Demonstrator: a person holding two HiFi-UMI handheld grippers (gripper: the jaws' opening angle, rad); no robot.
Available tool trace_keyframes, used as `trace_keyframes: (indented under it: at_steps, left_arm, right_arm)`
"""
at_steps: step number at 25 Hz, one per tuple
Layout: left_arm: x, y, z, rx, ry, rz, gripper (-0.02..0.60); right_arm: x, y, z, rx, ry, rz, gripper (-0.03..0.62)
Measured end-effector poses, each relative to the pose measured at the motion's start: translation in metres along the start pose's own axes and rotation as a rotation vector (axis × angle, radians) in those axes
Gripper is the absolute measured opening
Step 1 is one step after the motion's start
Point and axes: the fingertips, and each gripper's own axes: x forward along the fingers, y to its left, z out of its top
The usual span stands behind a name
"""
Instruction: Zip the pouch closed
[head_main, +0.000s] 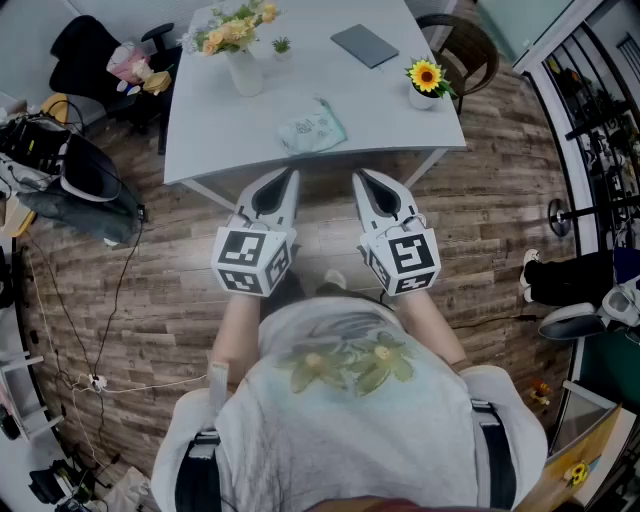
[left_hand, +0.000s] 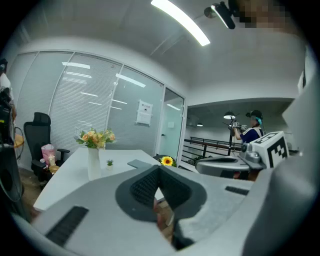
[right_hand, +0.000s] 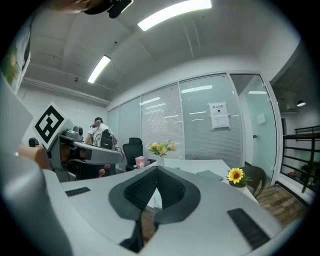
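Table (head_main: 300, 95), white-topped, fills the far half of the head view and carries everything the task concerns. Wooden floor (head_main: 170, 290) lies between it and the person. Both tools are held over that floor, just short of the table's near edge, side by side and aimed toward the far side. The left gripper (head_main: 290, 178) is clenched on nothing: its own view shows the two dark pads meeting at the tip, with only table and room beyond. The right gripper (head_main: 361, 178) is likewise clenched and empty in its own view. The pouch (head_main: 312, 128), pale with a light pattern, lies flat on the table close to the near edge. It is ahead of the gap between the two grippers and apart from both. Further back stand a vase of flowers (head_main: 243, 68) at the far left, a flat grey slab (head_main: 365, 45) at the far right of centre, a potted sunflower (head_main: 426, 80) near the right edge, and a small plant (head_main: 282, 46) beside the vase. The zip and its slider are too small to make out, so it cannot be determined whether the pouch stands open or partly closed. Judged from this arrangement, no step of the task is done. Still to come are the approach, opening the jaws, steadying the pouch with one gripper, gripping the slider tab with the other, and drawing it along the full track.
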Motion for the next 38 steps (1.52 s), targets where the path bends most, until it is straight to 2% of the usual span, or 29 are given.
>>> trace_keyframes:
  at_steps: [17, 24, 25, 27, 29, 30, 34, 38]
  left_arm:
    - [0.024, 0.002, -0.01, 0.019, 0.045, -0.003, 0.003]
    - [0.041, 0.017, -0.005, -0.01, 0.034, 0.003, 0.008]
    - [0.044, 0.019, -0.003, 0.003, 0.034, 0.007, 0.02]
    - [0.051, 0.025, 0.003, 0.042, 0.04, 0.022, 0.131]
    - [0.057, 0.031, 0.008, 0.078, 0.05, 0.028, 0.207]
    - [0.06, 0.034, 0.009, 0.094, 0.057, 0.023, 0.226]
    - [0.075, 0.044, 0.009, 0.145, 0.099, -0.006, 0.252]
    - [0.09, 0.055, -0.001, 0.159, 0.154, -0.048, 0.252]
  right_arm:
    - [0.017, -0.009, -0.004, 0.005, 0.005, 0.043, 0.018]
    - [0.032, -0.024, 0.003, 0.008, 0.011, 0.036, 0.02]
    - [0.034, -0.026, 0.004, 0.01, 0.009, 0.037, 0.023]
    - [0.041, -0.032, 0.008, 0.01, 0.01, 0.039, 0.116]
    - [0.048, -0.038, 0.011, 0.008, 0.011, 0.038, 0.158]
    - [0.051, -0.04, 0.012, 0.006, 0.012, 0.038, 0.169]
    - [0.064, -0.05, 0.008, 0.007, 0.044, 0.05, 0.204]
    - [0.079, -0.06, -0.001, 0.02, 0.086, 0.057, 0.204]
